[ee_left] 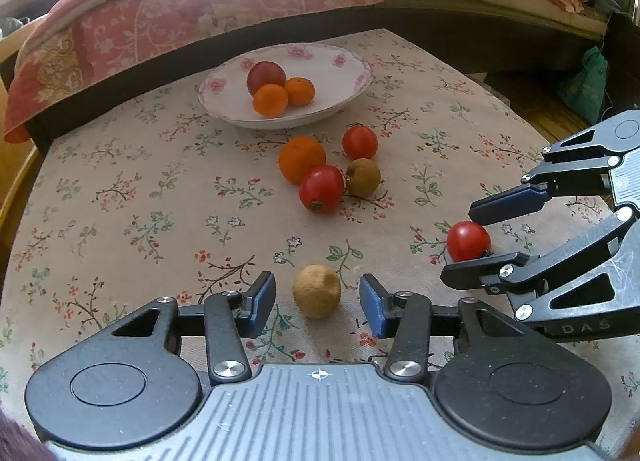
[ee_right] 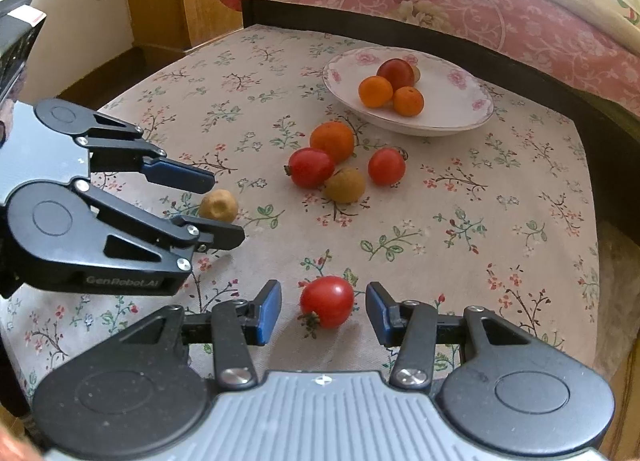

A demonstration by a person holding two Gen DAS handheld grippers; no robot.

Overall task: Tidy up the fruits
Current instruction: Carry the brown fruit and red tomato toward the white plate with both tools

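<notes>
Floral tablecloth (ee_left: pixel 120 197) covers a small table beside a bed. Near its front edge, the left gripper (ee_left: pixel 318 299) brackets a tan fruit (ee_left: pixel 317 291), jaws spread, and the right gripper (ee_right: pixel 323 307) likewise frames a cherry tomato (ee_right: pixel 327 301), both seemingly bound for the plate (ee_left: pixel 348 95) toward the far edge.

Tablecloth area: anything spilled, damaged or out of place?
Nothing spilled or damaged. Six fruits lie loose on the floral tablecloth outside the white floral bowl: a tan round fruit between the open left gripper and a red tomato between the open right gripper.
</notes>
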